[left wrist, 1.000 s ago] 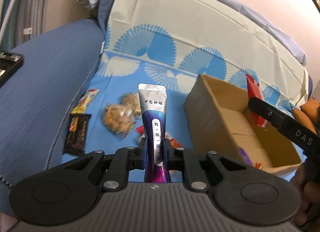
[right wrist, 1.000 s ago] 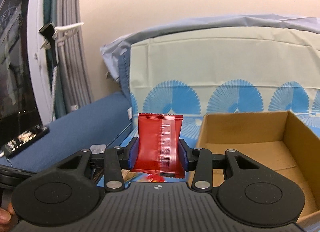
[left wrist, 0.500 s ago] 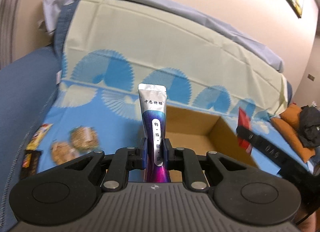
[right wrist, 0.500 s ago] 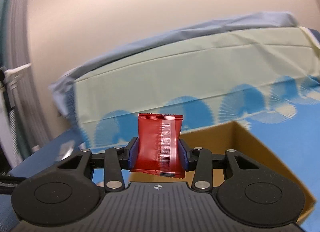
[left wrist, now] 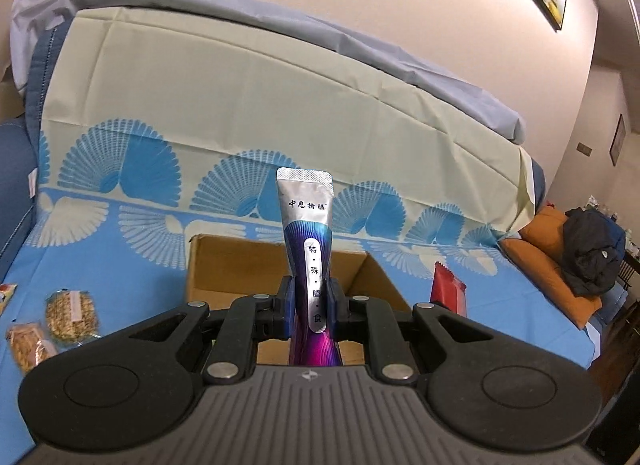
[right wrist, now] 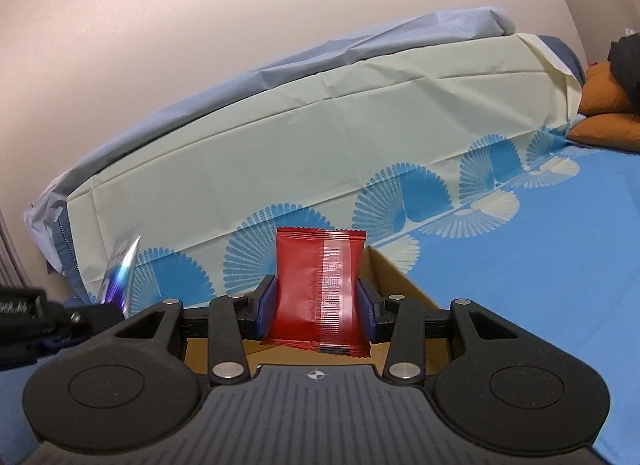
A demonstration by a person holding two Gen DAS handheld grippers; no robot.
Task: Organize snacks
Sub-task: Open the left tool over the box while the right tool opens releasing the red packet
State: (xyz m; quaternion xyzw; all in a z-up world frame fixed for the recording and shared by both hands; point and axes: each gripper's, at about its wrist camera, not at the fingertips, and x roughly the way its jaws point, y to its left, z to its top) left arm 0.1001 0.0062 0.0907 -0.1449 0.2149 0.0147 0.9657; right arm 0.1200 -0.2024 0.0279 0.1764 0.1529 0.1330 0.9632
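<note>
There, over the box [left wrist: 224, 265] on the blue sheet [right wrist: 540, 265], the right gripper [right wrist: 317, 307] pinched a red packet [right wrist: 320, 285] upright; the left gripper [left wrist: 311, 307], nearly shut, clamped a slim sachet [left wrist: 308, 233].

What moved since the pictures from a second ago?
Both tools swung over toward the cardboard box, so it now sits straight ahead of each. Nothing was grabbed or dropped. The left tool still pinches the silver-purple sachet; the right tool still pinches the red packet. Cookies stay put.
</note>
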